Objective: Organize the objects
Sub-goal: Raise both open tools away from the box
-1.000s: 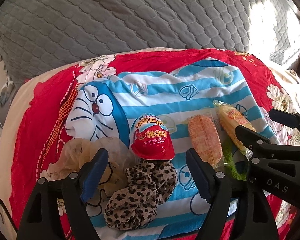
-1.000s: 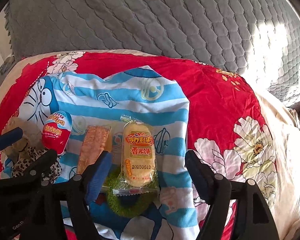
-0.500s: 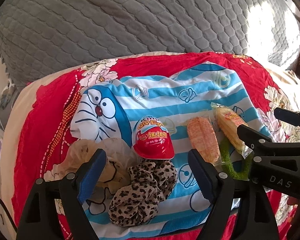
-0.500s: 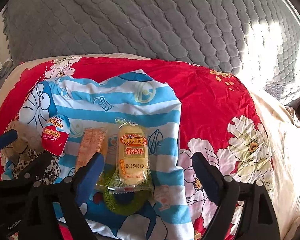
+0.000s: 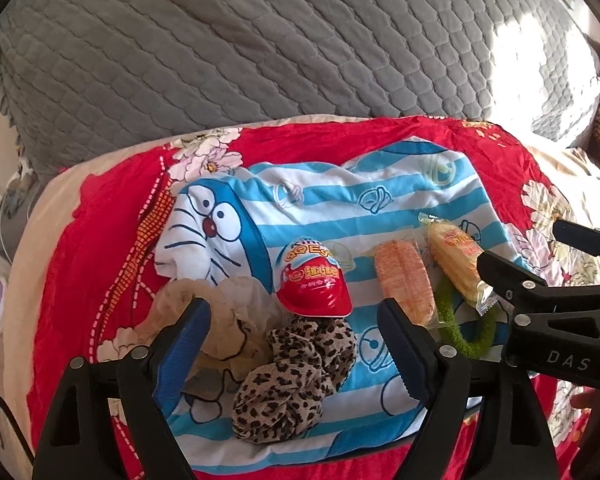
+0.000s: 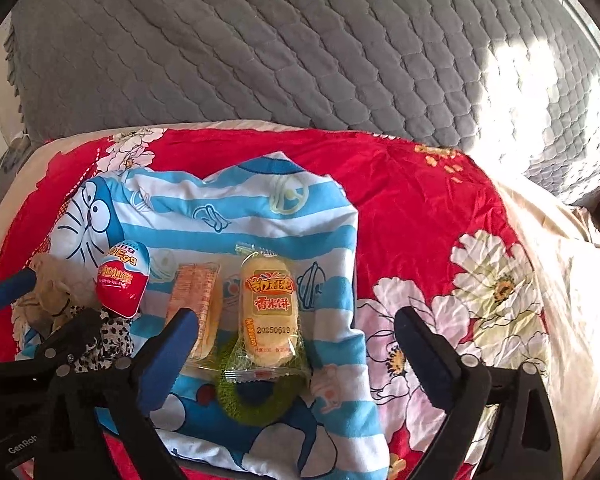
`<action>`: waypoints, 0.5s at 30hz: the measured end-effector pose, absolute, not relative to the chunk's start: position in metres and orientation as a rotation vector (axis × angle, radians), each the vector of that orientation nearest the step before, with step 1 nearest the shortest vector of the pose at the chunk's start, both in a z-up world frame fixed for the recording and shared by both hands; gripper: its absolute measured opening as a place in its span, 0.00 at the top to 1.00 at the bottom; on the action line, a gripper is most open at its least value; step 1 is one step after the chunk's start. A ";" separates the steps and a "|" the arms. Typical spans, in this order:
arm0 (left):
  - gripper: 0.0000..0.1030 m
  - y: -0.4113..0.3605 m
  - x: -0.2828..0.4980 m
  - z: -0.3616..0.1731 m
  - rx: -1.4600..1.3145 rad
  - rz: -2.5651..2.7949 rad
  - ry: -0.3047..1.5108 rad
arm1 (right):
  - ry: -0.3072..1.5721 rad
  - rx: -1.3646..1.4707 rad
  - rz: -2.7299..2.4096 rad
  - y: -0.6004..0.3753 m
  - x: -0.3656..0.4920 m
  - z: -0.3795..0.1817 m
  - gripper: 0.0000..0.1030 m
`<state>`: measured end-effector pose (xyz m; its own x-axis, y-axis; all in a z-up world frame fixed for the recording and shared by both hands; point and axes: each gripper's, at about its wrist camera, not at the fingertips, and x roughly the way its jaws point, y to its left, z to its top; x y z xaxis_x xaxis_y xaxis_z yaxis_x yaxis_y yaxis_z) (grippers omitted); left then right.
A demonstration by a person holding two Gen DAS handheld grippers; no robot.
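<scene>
A blue-striped Doraemon cloth [image 5: 340, 208] [image 6: 252, 220] lies on a red floral quilt. On it, left to right: a beige scrunchie [image 5: 220, 312], a leopard scrunchie [image 5: 296, 376], a red toy egg [image 5: 312, 284] [image 6: 124, 284], an orange wafer pack [image 5: 404, 280] [image 6: 196, 300], and a yellow rice-cake pack [image 5: 456, 264] [image 6: 266, 308] resting on a green scrunchie [image 5: 464, 336] [image 6: 252, 400]. My left gripper [image 5: 296, 344] is open and empty, above the leopard scrunchie. My right gripper [image 6: 296, 344] is open and empty, its jaws either side of the rice-cake pack.
A grey quilted cover [image 5: 300, 40] [image 6: 300, 40] rises behind the red quilt [image 6: 412, 208]. Cream bedding [image 6: 572, 280] lies to the right. The right gripper's body [image 5: 560, 300] shows in the left wrist view, beside the rice-cake pack.
Both grippers have pulled back and up a little from the items. The right jaws have spread wider. Nothing on the cloth has moved.
</scene>
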<state>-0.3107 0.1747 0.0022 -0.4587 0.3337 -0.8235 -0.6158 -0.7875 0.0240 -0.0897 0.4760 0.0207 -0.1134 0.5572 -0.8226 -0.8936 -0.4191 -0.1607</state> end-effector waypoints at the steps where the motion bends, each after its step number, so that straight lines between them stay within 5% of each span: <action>1: 0.13 0.173 -0.311 0.003 -1.168 2.248 0.424 | 0.462 -1.049 1.741 0.476 -0.090 0.022 0.02; 6: 0.02 0.165 -0.309 0.007 -1.136 2.282 0.422 | 0.446 -1.029 1.748 0.470 -0.090 0.028 0.02; 15: 0.01 0.153 -0.302 0.018 -1.132 2.266 0.393 | 0.426 -1.019 1.791 0.459 -0.090 0.038 0.02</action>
<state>-0.3017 0.1526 0.0175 -0.4792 0.3587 -0.8011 -0.6076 -0.7942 0.0078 -0.0897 0.4585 0.0385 -0.1546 0.5851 -0.7961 -0.8809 -0.4464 -0.1570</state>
